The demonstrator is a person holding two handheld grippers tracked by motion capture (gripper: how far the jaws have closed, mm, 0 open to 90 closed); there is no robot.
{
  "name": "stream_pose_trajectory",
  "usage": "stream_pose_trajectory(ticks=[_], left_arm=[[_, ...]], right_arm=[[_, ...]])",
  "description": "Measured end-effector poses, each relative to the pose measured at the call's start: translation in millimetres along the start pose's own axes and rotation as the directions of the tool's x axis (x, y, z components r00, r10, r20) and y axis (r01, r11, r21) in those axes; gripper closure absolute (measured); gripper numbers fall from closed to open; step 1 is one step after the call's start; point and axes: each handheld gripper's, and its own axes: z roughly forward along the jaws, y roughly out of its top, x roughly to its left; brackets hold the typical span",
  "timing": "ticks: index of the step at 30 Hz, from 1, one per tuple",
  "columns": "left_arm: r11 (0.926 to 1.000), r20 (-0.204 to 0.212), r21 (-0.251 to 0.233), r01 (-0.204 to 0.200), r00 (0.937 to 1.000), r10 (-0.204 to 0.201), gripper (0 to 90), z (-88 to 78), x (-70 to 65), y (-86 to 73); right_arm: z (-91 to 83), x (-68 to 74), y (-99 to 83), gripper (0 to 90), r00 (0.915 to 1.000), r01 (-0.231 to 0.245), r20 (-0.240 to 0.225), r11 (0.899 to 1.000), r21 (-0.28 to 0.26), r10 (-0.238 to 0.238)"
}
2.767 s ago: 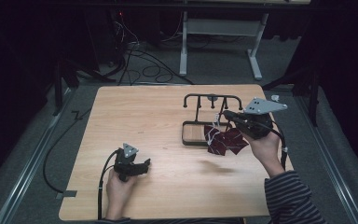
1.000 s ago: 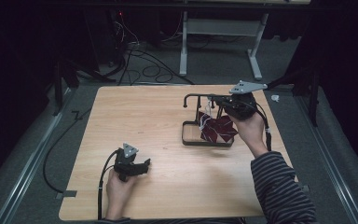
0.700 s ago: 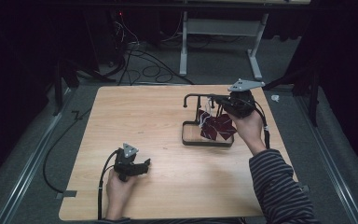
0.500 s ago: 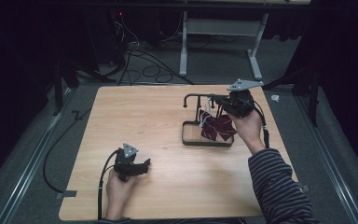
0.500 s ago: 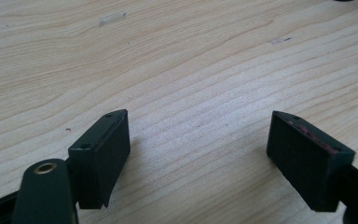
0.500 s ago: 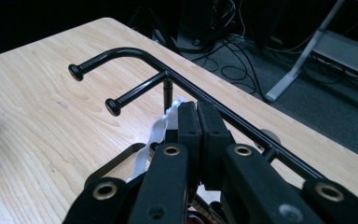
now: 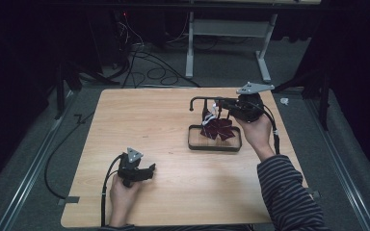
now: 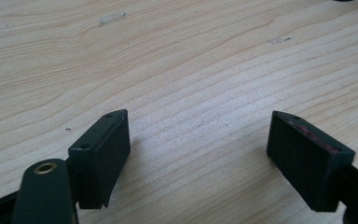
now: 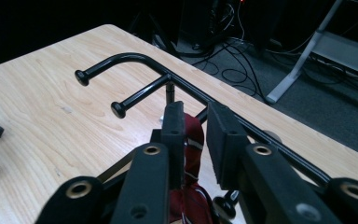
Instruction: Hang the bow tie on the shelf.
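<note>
Hanging from the black metal rack (image 7: 215, 126) at the right-hand far part of the wooden desk (image 7: 139, 115): a dark red striped cloth, apparently a necktie (image 7: 218, 127), draping down over the rack's rectangular base frame

Hovering at the rack's top bar: right gripper (image 9: 196, 135), held in a hand with a striped sleeve (image 7: 284, 192) behind it. Having just been opening, its fingers (image 9: 173, 133) now standing slightly apart, with the necktie (image 9: 193, 140) passing up between them; cloth lying against the left-hand finger in the right gripper view, a clear gap showing on the side of the other, so no longer pinching it. Beyond the fingers, curving out over the desk: the rack's bar (image 9: 135, 58) with two knobbed pegs

Resting low over the desk near its front-left part, well apart from the rack: left gripper (image 7: 150, 169), held in the other hand (image 7: 120, 192). In the left gripper view, fingers (image 8: 100, 154) standing wide apart with nothing but bare wood grain (image 8: 191, 84) between them, holding nothing. Trailing back off the desk's front edge: its black cable (image 7: 106, 192)
</note>
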Motion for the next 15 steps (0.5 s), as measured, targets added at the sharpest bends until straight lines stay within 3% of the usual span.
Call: stream_pose_trajectory(ticks=[15], left_arm=[[1.0000,0.000,0.000,0.000,1.0000,0.000,21.7,0.0,0.0,0.0]], right_arm=[[-20.6,-5.6,-18.7,67.6,0.9985,-0.048,-0.029,0.998,-0.031,0.047]])
